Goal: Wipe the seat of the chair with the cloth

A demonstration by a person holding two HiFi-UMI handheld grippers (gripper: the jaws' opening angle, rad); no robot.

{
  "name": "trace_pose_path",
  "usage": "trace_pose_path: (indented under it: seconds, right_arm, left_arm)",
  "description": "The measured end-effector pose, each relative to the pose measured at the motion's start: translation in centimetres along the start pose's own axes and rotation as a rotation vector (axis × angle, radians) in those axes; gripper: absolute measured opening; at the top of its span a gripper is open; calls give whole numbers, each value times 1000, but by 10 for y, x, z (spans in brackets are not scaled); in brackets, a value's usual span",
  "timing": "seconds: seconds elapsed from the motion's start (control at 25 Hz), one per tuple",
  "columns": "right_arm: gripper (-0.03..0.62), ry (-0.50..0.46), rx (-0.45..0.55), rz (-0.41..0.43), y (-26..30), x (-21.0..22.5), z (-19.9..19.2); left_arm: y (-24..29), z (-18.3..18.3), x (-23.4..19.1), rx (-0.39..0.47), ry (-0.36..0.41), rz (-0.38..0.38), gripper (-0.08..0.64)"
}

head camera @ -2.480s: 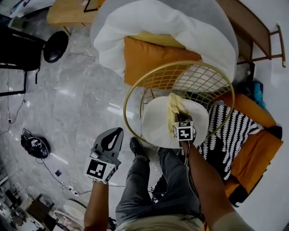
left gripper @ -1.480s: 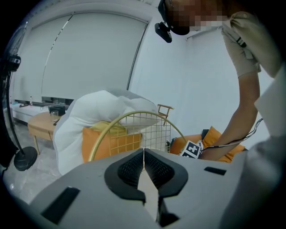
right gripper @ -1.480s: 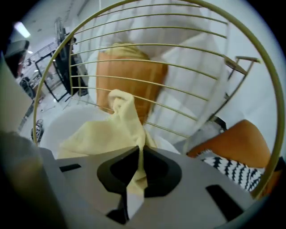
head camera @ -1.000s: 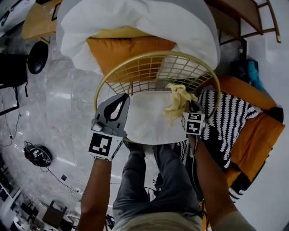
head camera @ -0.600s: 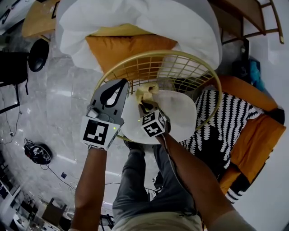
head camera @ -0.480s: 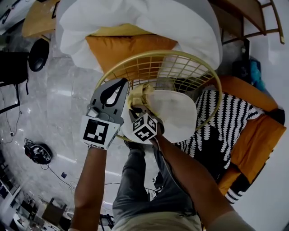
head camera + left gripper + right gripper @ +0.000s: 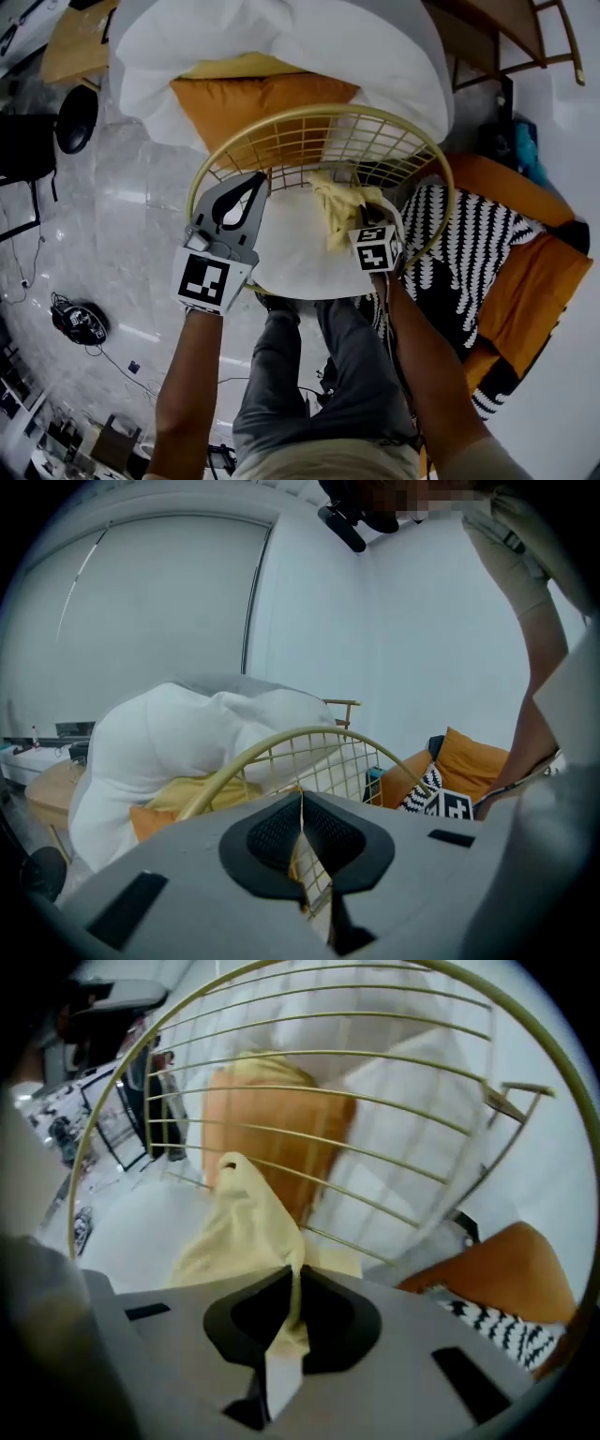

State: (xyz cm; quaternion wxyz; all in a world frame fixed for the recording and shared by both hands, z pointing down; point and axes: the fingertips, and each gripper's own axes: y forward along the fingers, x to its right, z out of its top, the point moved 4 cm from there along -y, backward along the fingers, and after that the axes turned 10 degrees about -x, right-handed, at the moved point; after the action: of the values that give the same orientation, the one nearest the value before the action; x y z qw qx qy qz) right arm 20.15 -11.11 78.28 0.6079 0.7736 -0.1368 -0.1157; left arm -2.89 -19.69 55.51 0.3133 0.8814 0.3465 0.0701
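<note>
The chair has a gold wire back (image 7: 323, 114) and a round white seat (image 7: 286, 253). A yellow cloth (image 7: 336, 208) lies bunched on the seat's right half, in front of the wire back. My right gripper (image 7: 361, 225) points steeply down and is shut on the cloth (image 7: 239, 1232), which trails out from between its jaws (image 7: 295, 1279). My left gripper (image 7: 253, 180) sits at the chair's left rim. In the left gripper view its jaws (image 7: 300, 797) are shut on a gold wire of the chair back (image 7: 309, 731).
An orange cushion (image 7: 253, 98) and a white duvet (image 7: 281, 37) lie behind the chair. A black-and-white patterned cushion (image 7: 455, 248) and orange seating (image 7: 534, 281) are to the right. The person's legs (image 7: 309, 375) stand before the seat on grey marble floor (image 7: 122, 216), where cables (image 7: 80, 323) lie.
The right gripper swept the cloth across the seat from its right side to its left, beside the left gripper, then back to the right. The left gripper stayed at the rim.
</note>
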Motion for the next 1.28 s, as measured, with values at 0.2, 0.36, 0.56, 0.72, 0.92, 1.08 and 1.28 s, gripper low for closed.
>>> trace_pose_path:
  seconds: [0.2, 0.36, 0.56, 0.72, 0.92, 1.08, 1.28]
  right_arm:
    - [37, 64, 10, -121, -23, 48, -18]
    - [37, 46, -18, -47, -17, 14, -38]
    - [37, -36, -46, 93, -8, -75, -59]
    - [37, -122, -18, 171, -11, -150, -63]
    - [37, -247, 5, 360, -25, -241, -70]
    - [37, -269, 11, 342, -25, -253, -82]
    - [37, -255, -66, 161, -19, -187, -120]
  left_arm:
    - [2, -1, 8, -3, -2, -13, 20]
    - [2, -6, 14, -8, -7, -18, 20]
    - [-10, -22, 24, -15, -6, -25, 20]
    - [-26, -40, 29, -16, -6, -27, 20]
    - [-51, -61, 33, 37, 5, -7, 20]
    - [-65, -70, 41, 62, 2, -7, 20]
    - [-83, -88, 48, 2, -7, -19, 20]
